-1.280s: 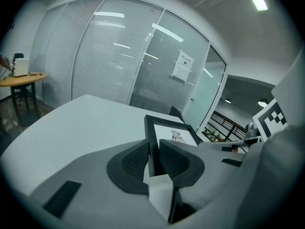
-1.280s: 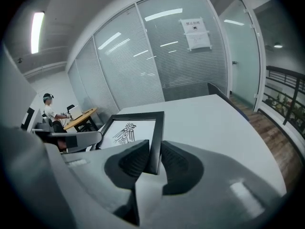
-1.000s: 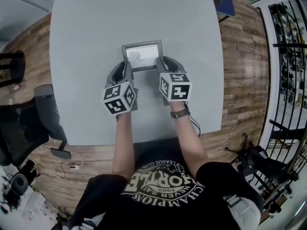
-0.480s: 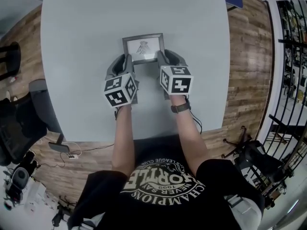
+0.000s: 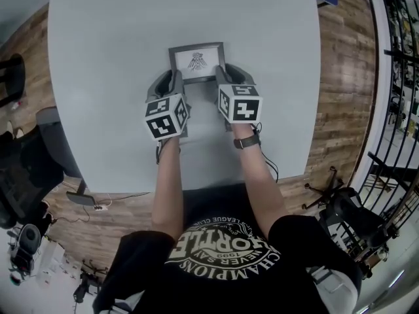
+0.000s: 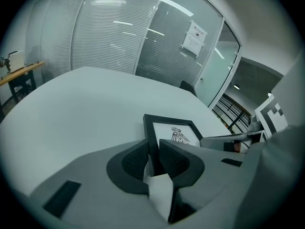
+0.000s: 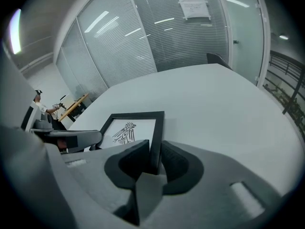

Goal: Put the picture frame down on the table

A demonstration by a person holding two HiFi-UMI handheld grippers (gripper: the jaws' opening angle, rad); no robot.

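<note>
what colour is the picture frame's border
The picture frame border is black; shows best in the right gripper view.

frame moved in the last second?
Yes, slightly: the picture frame looks smaller against the table than before, so likely lowered toward it. No clear sideways shift from the table's edges, though the view shifted too.

a pale grey table [image 5: 118, 38] with rounded corners stands on a wood-plank floor [image 5: 344, 110]. a dark office chair [image 5: 26, 175] sits off its near left corner, and black railings [image 5: 399, 64] run along the right. beyond the far edge, glass walls with blinds [image 6: 105, 37] reflect strip lights; a paper notice [image 6: 196, 36] hangs on one pane.
</note>
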